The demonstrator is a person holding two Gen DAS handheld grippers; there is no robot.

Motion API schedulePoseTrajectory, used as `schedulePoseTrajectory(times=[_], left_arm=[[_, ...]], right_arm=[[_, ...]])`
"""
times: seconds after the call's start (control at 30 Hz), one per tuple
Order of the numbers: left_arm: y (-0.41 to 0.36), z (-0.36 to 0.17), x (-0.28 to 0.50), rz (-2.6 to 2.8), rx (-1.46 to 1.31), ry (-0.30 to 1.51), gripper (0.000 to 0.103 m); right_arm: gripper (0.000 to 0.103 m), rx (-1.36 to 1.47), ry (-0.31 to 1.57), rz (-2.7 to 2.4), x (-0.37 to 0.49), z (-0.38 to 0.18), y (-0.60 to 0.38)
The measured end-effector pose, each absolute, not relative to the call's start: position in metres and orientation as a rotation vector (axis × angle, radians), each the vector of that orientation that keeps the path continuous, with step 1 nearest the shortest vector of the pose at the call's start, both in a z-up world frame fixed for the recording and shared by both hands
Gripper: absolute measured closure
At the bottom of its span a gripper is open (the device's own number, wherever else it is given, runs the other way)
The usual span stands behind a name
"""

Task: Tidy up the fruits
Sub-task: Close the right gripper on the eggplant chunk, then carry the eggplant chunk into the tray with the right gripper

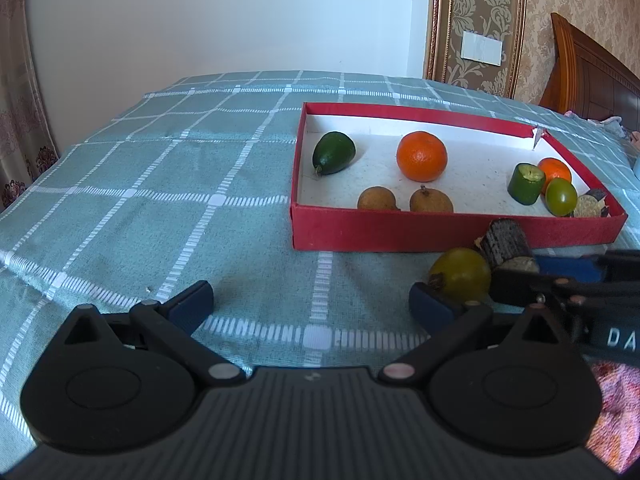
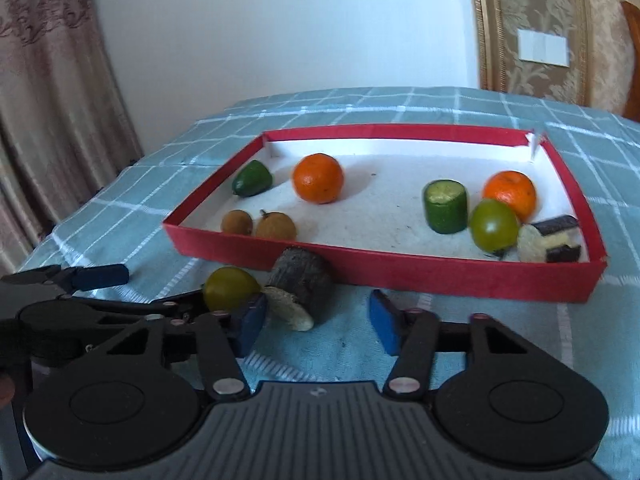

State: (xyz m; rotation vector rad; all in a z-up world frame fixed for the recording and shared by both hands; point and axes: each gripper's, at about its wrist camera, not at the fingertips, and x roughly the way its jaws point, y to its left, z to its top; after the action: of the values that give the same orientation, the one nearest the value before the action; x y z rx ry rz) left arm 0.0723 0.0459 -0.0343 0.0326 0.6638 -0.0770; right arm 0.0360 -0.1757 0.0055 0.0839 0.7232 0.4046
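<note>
A red shallow box point(image 2: 384, 270) on the bed holds two oranges point(image 2: 318, 178), an avocado point(image 2: 252, 179), two brown longans point(image 2: 276, 226), a cucumber chunk point(image 2: 445, 206), a green tomato point(image 2: 493, 225) and an eggplant piece point(image 2: 550, 240). In front of its near wall a dark eggplant chunk point(image 2: 304, 280) leans between the narrowed jaws of my right gripper point(image 2: 318, 312). The left pad touches its cut face and cloth shows by the right pad. A yellow-green fruit point(image 1: 460, 276) rests against the right finger of my left gripper point(image 1: 312, 300), which is wide open with nothing in it.
The teal checked bedcover point(image 1: 160, 184) stretches to the left of the box. A wooden headboard point(image 1: 592, 68) and patterned wall stand at the back right, and a curtain point(image 2: 48, 120) hangs at the left. A pink cloth point(image 1: 612, 408) shows at the lower right.
</note>
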Motion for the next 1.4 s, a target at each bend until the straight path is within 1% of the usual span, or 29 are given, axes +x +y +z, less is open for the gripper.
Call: schedulePoseTrajectory(times=[0.03, 0.13, 0.3, 0.5, 0.7, 0.77, 0.8, 0.83, 0.87, 0.9, 0.93, 1.0, 1.17, 1.2, 1.23, 1.27, 1.4], left_arm=[[0.046, -0.034, 0.072, -0.077, 0.033, 0.664, 0.000], [0.046, -0.034, 0.072, -0.077, 0.033, 0.664, 0.000], [0.046, -0.035, 0.072, -0.077, 0.032, 0.664, 0.000], [0.046, -0.035, 0.072, -0.077, 0.032, 0.664, 0.000], [0.046, -0.035, 0.072, -0.077, 0.032, 0.664, 0.000], [0.046, -0.035, 0.072, -0.077, 0.032, 0.664, 0.000], [0.046, -0.034, 0.072, -0.077, 0.032, 0.664, 0.000], [0.046, -0.034, 0.072, -0.077, 0.032, 0.664, 0.000], [0.046, -0.034, 0.072, -0.077, 0.032, 0.664, 0.000], [0.046, -0.034, 0.072, -0.077, 0.032, 0.664, 0.000], [0.046, -0.034, 0.072, -0.077, 0.032, 0.664, 0.000], [0.046, -0.034, 0.072, -0.077, 0.032, 0.664, 0.000], [0.048, -0.034, 0.072, -0.075, 0.024, 0.664, 0.000], [0.047, -0.034, 0.073, -0.075, 0.025, 0.664, 0.000], [0.047, -0.034, 0.073, -0.075, 0.028, 0.664, 0.000], [0.047, -0.034, 0.073, -0.075, 0.027, 0.664, 0.000], [0.046, -0.034, 0.074, -0.075, 0.025, 0.664, 0.000]], right_arm=[[0.075, 0.063, 0.721, 0.404, 0.034, 0.006, -0.173], [0.078, -0.008, 0.683, 0.386, 0.026, 0.005, -0.165], [0.081, 0.031, 0.659, 0.394, 0.020, 0.008, -0.171], [0.088, 0.003, 0.598, 0.387, 0.007, 0.012, -0.173], [0.088, 0.017, 0.635, 0.417, 0.009, 0.013, -0.177], [0.083, 0.049, 0.677, 0.421, 0.013, 0.011, -0.179], [0.075, 0.063, 0.699, 0.419, 0.016, 0.011, -0.180], [0.063, 0.073, 0.703, 0.414, 0.017, 0.010, -0.181], [0.054, 0.075, 0.695, 0.402, 0.017, 0.010, -0.182], [0.036, 0.070, 0.673, 0.385, 0.016, 0.011, -0.182], [0.023, 0.060, 0.644, 0.370, 0.014, 0.013, -0.181], [0.020, 0.034, 0.590, 0.364, 0.010, 0.018, -0.180], [0.022, -0.030, 0.618, 0.393, 0.017, 0.010, -0.168], [0.030, -0.039, 0.633, 0.395, 0.018, 0.008, -0.169], [0.052, -0.045, 0.658, 0.394, 0.020, 0.005, -0.168], [0.061, -0.035, 0.683, 0.409, 0.022, 0.003, -0.168], [0.062, -0.018, 0.675, 0.420, 0.020, 0.002, -0.169]])
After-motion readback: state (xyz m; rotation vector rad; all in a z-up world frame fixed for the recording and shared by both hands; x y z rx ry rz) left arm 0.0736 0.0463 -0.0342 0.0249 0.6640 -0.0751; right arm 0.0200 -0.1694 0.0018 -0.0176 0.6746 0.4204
